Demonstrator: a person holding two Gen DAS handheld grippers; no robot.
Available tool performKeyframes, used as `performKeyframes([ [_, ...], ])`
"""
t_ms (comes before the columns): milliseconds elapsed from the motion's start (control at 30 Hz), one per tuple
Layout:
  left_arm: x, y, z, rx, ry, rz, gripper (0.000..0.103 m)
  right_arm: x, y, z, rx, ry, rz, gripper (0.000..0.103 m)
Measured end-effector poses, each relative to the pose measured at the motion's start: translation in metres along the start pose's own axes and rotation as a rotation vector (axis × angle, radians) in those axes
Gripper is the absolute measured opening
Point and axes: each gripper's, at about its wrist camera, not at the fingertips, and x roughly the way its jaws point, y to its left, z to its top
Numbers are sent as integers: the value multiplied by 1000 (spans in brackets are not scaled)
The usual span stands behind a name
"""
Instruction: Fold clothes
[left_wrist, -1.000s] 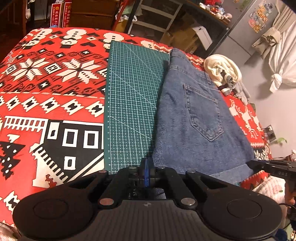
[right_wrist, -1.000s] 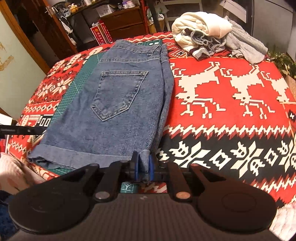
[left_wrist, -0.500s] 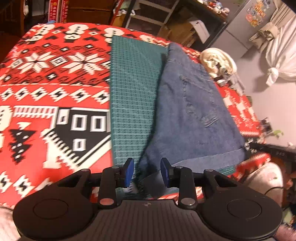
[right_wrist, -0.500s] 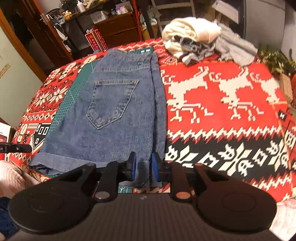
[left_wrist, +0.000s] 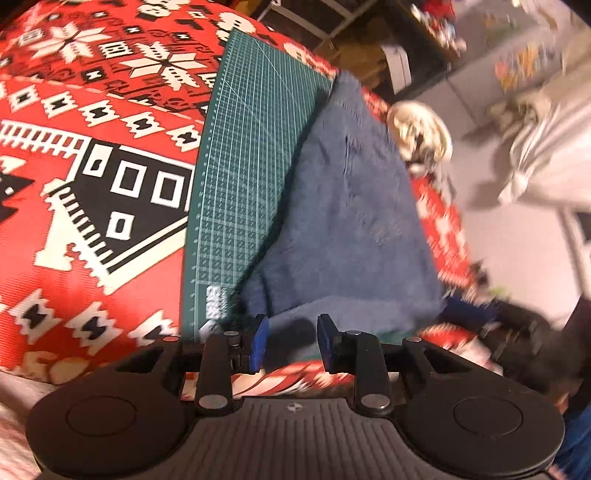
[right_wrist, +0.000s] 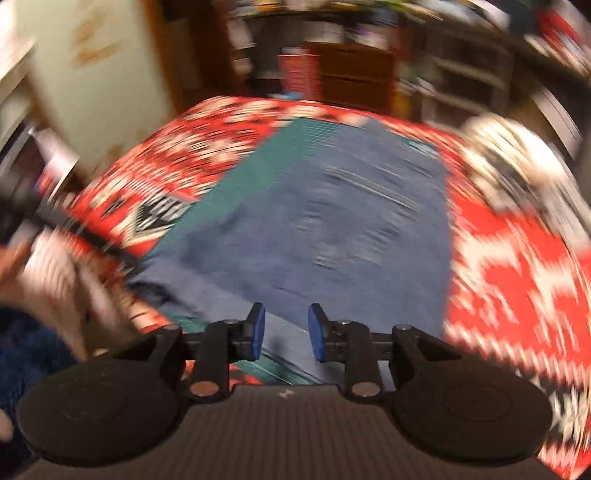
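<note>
Blue denim shorts (left_wrist: 354, 221) lie folded lengthwise, back pocket up, partly on a green cutting mat (left_wrist: 243, 166) over a red patterned cloth (left_wrist: 74, 155). My left gripper (left_wrist: 291, 341) is open at the near hem, nothing between its blue pads. In the blurred right wrist view the shorts (right_wrist: 332, 236) fill the centre. My right gripper (right_wrist: 284, 332) is open just above the near hem, holding nothing. The right gripper also shows dark at the shorts' near right corner (left_wrist: 517, 325).
A pile of white and grey clothes (left_wrist: 421, 136) lies beyond the shorts on the right, also seen as clothes (right_wrist: 517, 166) in the right view. A white knotted curtain (left_wrist: 535, 158) hangs at right. Shelves and drawers (right_wrist: 351, 81) stand behind the table.
Both grippers were shut on the shorts' near hem corners a second ago. They have opened, let the denim drop, and pulled back; the right one is swinging fast.
</note>
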Motion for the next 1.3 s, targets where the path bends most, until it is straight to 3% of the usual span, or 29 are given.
performKeyframes([
  [133,-4,-2,1,-14,-11,14,27,24,60,17,-255,-3,61,30],
  [267,-6,13,-7,-93,-4,4,42,46,102,22,-462,18,55,31],
  [367,-2,31,-11,-204,-4,-44,55,55,117,21,-516,35,54,31],
  [533,17,52,-17,-358,23,-138,58,55,116,22,-492,41,61,31],
  [700,27,60,-18,-494,37,-309,59,52,108,24,-454,38,66,35],
  [933,11,47,-3,-487,-32,-386,59,56,123,20,-576,12,28,39],
  [1033,9,40,4,-466,-47,-390,59,64,126,26,-582,-11,6,38],
  [1067,10,38,5,-463,-49,-389,59,67,125,28,-576,-15,-2,33],
  [1100,9,38,6,-463,-52,-388,59,71,122,31,-570,-13,-16,13],
  [1133,7,38,5,-464,-56,-388,59,74,119,33,-565,-10,-31,9],
  [1200,1,37,3,-442,-68,-379,59,73,104,42,-479,-5,-15,9],
  [1300,-12,27,-3,-324,-79,-292,58,67,73,57,-306,-4,33,9],
])
